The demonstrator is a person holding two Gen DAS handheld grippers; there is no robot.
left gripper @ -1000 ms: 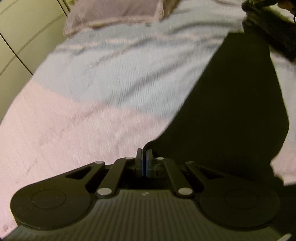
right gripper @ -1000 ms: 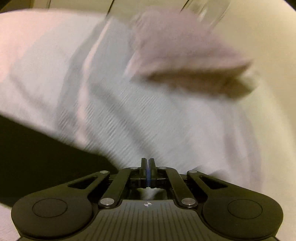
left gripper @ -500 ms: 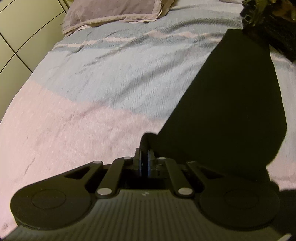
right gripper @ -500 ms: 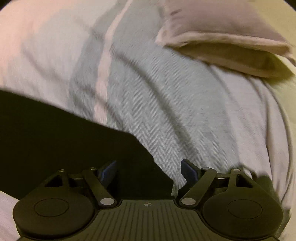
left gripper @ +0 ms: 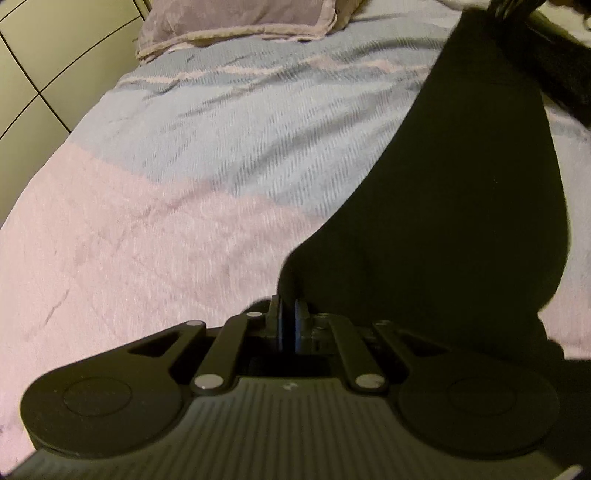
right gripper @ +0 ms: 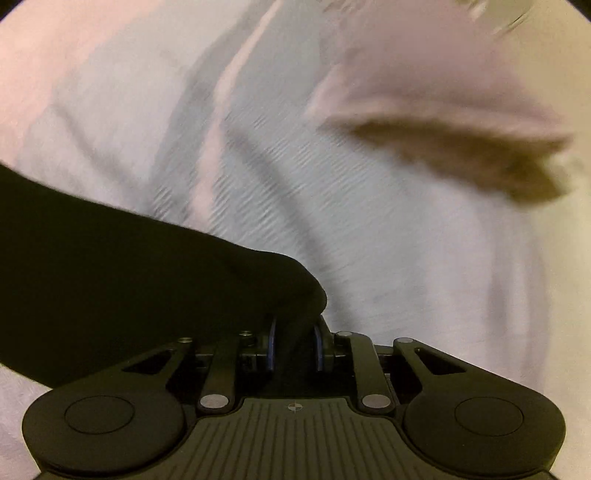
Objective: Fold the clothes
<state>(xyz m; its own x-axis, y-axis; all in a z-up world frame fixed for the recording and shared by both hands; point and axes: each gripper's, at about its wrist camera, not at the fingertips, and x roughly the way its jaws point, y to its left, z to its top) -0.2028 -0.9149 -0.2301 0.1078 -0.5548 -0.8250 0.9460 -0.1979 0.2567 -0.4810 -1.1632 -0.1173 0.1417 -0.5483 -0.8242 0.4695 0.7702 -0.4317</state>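
A black garment stretches across the bed, from the near corner in the left wrist view up to the far right. My left gripper is shut on its near corner, with dark cloth pinched between the pads. In the right wrist view the same black garment comes in from the left and bunches into my right gripper, whose pads are closed on a thick fold of it. The right wrist view is blurred by motion.
A pink and grey-blue blanket covers the bed. A mauve pillow lies at the head of the bed, also the blurred pillow. Pale cupboard panels stand at the left. A dark sleeve crosses the top right.
My right gripper was open over the garment's corner half a second ago and has now closed on it. The left gripper keeps its hold and has lifted the corner slightly.
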